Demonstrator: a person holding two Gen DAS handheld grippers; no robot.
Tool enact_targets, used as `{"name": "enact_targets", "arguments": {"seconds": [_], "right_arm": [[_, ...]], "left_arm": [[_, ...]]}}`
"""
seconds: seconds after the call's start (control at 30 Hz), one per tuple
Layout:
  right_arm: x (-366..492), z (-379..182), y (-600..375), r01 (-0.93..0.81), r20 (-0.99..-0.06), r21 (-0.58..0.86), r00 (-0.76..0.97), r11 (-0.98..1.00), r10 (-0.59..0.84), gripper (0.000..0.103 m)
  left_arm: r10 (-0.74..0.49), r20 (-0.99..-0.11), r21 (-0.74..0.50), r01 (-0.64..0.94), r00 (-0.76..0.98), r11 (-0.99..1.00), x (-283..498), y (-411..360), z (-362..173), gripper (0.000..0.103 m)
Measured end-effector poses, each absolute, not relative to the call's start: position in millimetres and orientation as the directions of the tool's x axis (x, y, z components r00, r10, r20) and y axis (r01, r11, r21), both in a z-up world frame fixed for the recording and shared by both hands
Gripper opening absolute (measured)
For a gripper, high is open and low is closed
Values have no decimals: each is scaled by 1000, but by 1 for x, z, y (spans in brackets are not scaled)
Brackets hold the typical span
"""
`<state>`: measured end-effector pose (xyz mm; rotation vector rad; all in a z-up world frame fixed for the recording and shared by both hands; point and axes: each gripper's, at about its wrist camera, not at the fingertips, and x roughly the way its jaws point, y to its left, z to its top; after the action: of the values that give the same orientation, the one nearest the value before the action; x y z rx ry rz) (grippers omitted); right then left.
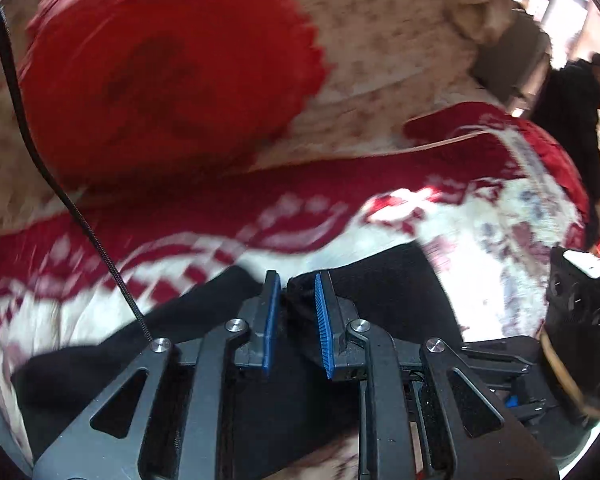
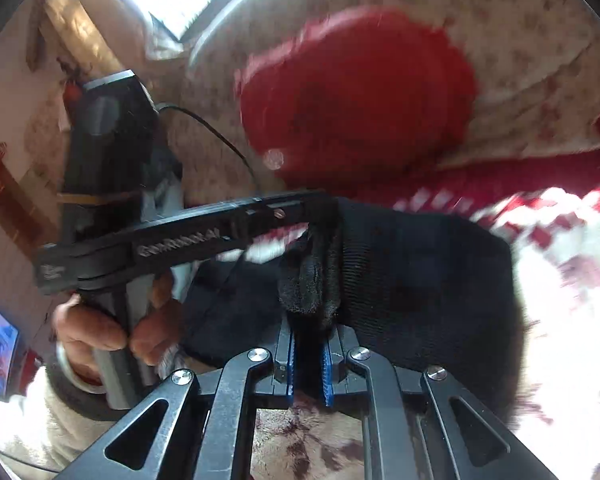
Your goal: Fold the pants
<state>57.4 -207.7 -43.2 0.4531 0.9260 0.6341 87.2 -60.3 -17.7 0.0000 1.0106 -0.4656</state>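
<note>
The black pants (image 1: pixel 396 284) hang in front of both grippers, above a red and white patterned blanket (image 1: pixel 236 220). My left gripper (image 1: pixel 297 280) is shut on a bunched black edge of the pants between its blue pads. In the right wrist view my right gripper (image 2: pixel 309 332) is shut on a fuzzy black fold of the pants (image 2: pixel 428 280), which spread to the right. The left gripper (image 2: pixel 320 210) shows there side-on, clamped on the same cloth just above, with a hand on its handle.
A round red cushion (image 1: pixel 160 80) lies on a cream floral sheet (image 1: pixel 380 32) behind the blanket; it also shows in the right wrist view (image 2: pixel 360 92). A person in dark clothes (image 1: pixel 576 112) stands at the far right. A black cable (image 1: pixel 60 184) hangs at the left.
</note>
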Motion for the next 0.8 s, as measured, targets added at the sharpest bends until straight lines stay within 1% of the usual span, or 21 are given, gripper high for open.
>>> {"name": "enact_targets", "arguments": {"seconds": [0.03, 0.07, 0.1, 0.13, 0.17, 0.2, 0.23, 0.27, 0.3, 0.37, 0.4, 0.43, 0.5, 0.57, 0.67, 0.8], "right_arm": [[63, -58, -194, -299, -618, 610, 400, 733, 677, 14], [68, -71, -182, -288, -651, 610, 349, 738, 674, 14], [71, -83, -171, -268, -689, 608, 291, 748, 664, 14], [69, -79, -171, -276, -674, 617, 298, 737, 676, 20], [65, -69, -174, -300, -651, 635, 290, 712, 702, 24], [62, -59, -178, -321, -631, 648, 281, 691, 723, 31], [58, -50, -183, -336, -621, 646, 290, 685, 728, 34], [55, -40, -192, -349, -620, 628, 316, 696, 718, 34], [50, -32, -200, -354, -627, 602, 346, 716, 698, 34], [51, -23, -223, -322, -657, 528, 432, 786, 618, 34], [54, -22, -235, -295, -667, 497, 471, 816, 577, 34], [55, -24, -245, -268, -677, 479, 493, 836, 546, 31], [58, -30, -255, -238, -697, 461, 499, 855, 515, 25], [68, -44, -252, -227, -734, 420, 484, 879, 476, 23], [81, -61, -255, -220, -760, 389, 473, 895, 447, 22], [91, -68, -246, -218, -791, 338, 462, 916, 402, 21]], "left_arm": [[-357, -830, -218, 339, 428, 915, 85, -49, -30, 16], [-343, -839, -214, 322, 423, 922, 83, -44, -37, 16], [-328, -848, -208, 308, 417, 928, 80, -39, -44, 20], [-320, -854, -208, 295, 411, 933, 76, -34, -50, 23], [-326, -852, -218, 288, 409, 933, 72, -32, -53, 28], [-339, -847, -237, 280, 409, 930, 69, -30, -54, 31], [-355, -840, -259, 272, 410, 927, 65, -28, -54, 33], [-371, -833, -281, 264, 412, 923, 60, -27, -53, 36], [-381, -827, -296, 255, 414, 920, 58, -25, -53, 42], [-400, -818, -326, 240, 413, 914, 53, -29, -53, 49], [-404, -817, -331, 240, 410, 913, 51, -33, -52, 49], [-403, -818, -328, 243, 411, 913, 49, -39, -51, 49], [-388, -821, -309, 246, 419, 919, 45, -49, -51, 49], [-384, -825, -300, 255, 416, 919, 43, -60, -54, 49], [-348, -838, -264, 246, 420, 933, 45, -70, -64, 50], [-315, -827, -227, 236, 466, 945, 45, -72, -68, 50]]}}
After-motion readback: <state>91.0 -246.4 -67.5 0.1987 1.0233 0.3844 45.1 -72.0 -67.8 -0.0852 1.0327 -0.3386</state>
